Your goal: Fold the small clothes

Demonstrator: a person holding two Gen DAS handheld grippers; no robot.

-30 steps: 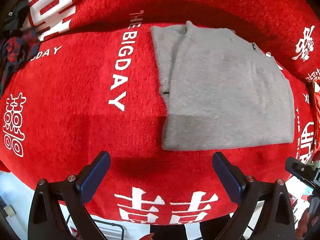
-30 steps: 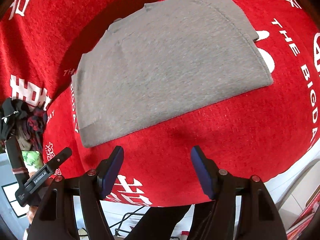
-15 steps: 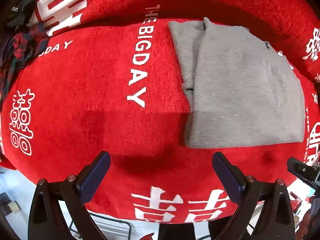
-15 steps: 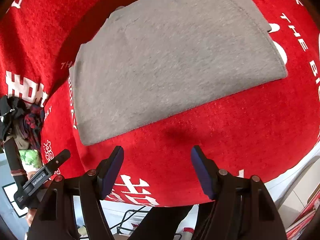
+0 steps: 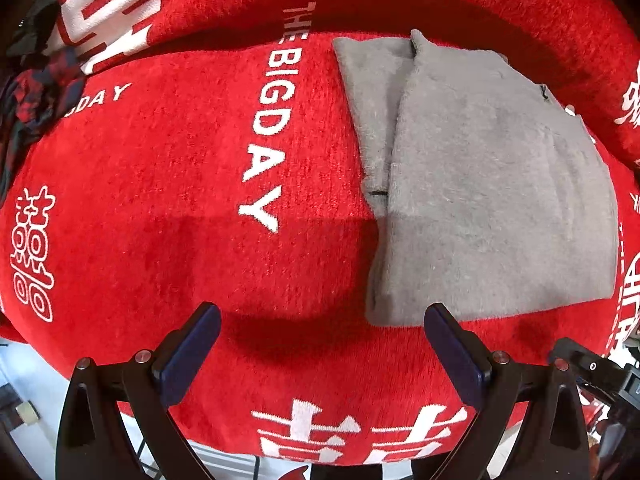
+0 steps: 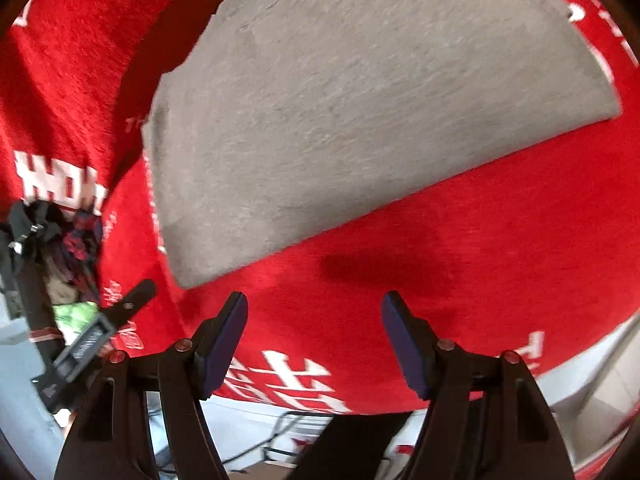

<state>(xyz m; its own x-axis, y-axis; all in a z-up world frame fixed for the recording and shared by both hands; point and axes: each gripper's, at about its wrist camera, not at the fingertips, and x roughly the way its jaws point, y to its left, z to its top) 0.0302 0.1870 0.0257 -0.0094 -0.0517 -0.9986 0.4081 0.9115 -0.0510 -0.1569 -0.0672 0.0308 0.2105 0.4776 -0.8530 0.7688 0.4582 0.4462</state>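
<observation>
A grey knit garment (image 5: 480, 184) lies folded flat on the red cloth (image 5: 160, 200) with white lettering. In the left wrist view it sits at the right, with a narrower folded layer along its left edge. My left gripper (image 5: 320, 320) is open and empty, above the cloth near the garment's near left corner. In the right wrist view the garment (image 6: 360, 100) fills the upper middle. My right gripper (image 6: 314, 308) is open and empty, just short of the garment's near edge.
A pile of dark and plaid clothes (image 5: 36, 80) lies at the far left of the cloth; it also shows in the right wrist view (image 6: 60, 248). The other gripper's body (image 6: 96, 332) shows at lower left. The cloth's front edge drops to the floor below.
The left gripper has shifted left, so the garment sits further right in its view. The right gripper has moved closer to the garment, which now looks larger and slightly blurred.
</observation>
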